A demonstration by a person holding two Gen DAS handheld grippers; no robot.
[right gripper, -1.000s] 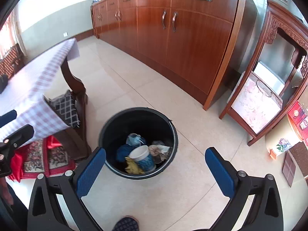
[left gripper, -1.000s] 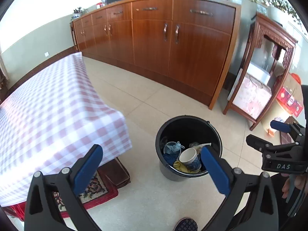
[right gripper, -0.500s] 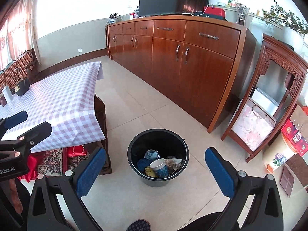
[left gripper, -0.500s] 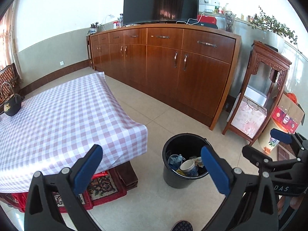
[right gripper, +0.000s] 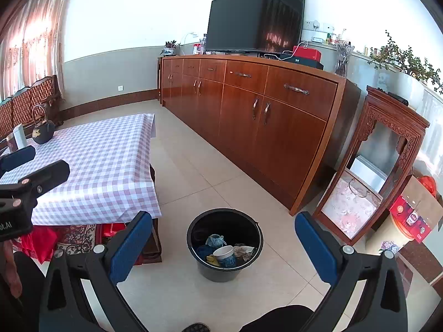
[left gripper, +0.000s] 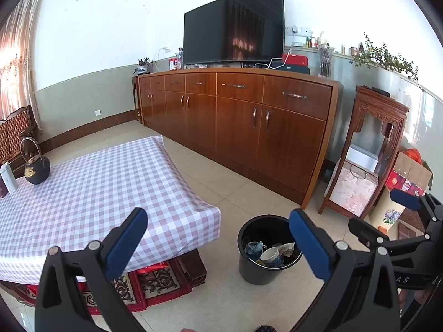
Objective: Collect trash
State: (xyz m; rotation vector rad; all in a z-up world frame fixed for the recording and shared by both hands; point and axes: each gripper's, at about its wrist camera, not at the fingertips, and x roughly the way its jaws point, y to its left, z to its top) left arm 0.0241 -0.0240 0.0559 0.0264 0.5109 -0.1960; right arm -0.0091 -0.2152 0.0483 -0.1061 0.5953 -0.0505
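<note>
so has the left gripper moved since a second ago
Yes. The left gripper has risen and drawn back from the bin: in its own view the bin looks smaller and lower, and the TV above the cabinet now shows.

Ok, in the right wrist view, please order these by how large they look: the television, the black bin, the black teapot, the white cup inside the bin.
As they look in the right wrist view:
1. television
2. black bin
3. black teapot
4. white cup

Teapot and cup look close in size, and the teapot stands farther off, so their order is unsure.
</note>
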